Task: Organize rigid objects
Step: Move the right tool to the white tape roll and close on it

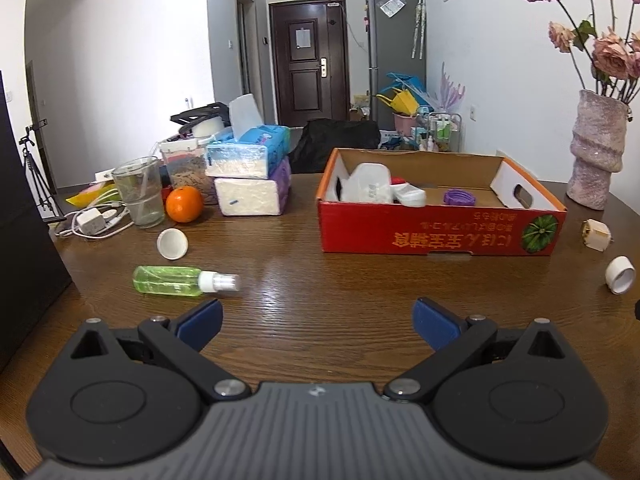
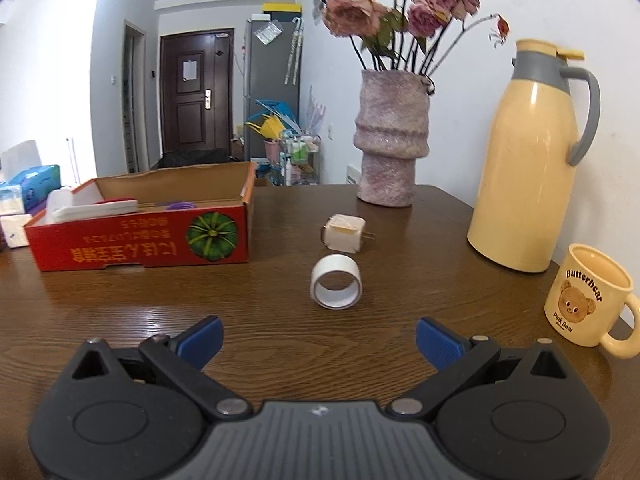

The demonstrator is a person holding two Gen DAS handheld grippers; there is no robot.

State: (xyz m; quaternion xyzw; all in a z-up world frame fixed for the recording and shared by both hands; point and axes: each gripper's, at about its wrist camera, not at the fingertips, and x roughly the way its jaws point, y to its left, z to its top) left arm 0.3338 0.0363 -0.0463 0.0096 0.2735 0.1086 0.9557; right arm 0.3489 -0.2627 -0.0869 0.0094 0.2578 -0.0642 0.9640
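A red cardboard box [image 1: 440, 234] stands on the wooden table and holds white items and a purple lid [image 1: 459, 197]; it also shows in the right wrist view [image 2: 140, 246]. A green spray bottle [image 1: 180, 281] lies just ahead-left of my open, empty left gripper [image 1: 318, 320]. A white cup-shaped cap [image 1: 172, 243] lies behind the bottle. A white tape roll [image 2: 337, 287] lies just ahead of my open, empty right gripper [image 2: 319, 340]; it also shows in the left wrist view [image 1: 620, 275]. A white plug adapter [image 2: 345, 233] lies behind the roll and shows in the left wrist view [image 1: 597, 234].
Tissue packs [image 1: 252, 176], a glass [image 1: 140, 192], an orange [image 1: 184, 204] and a charger with cables [image 1: 90, 222] crowd the back left. A vase of dried roses [image 2: 392, 136], a yellow thermos [image 2: 528, 160] and a bear mug [image 2: 588, 300] stand at the right.
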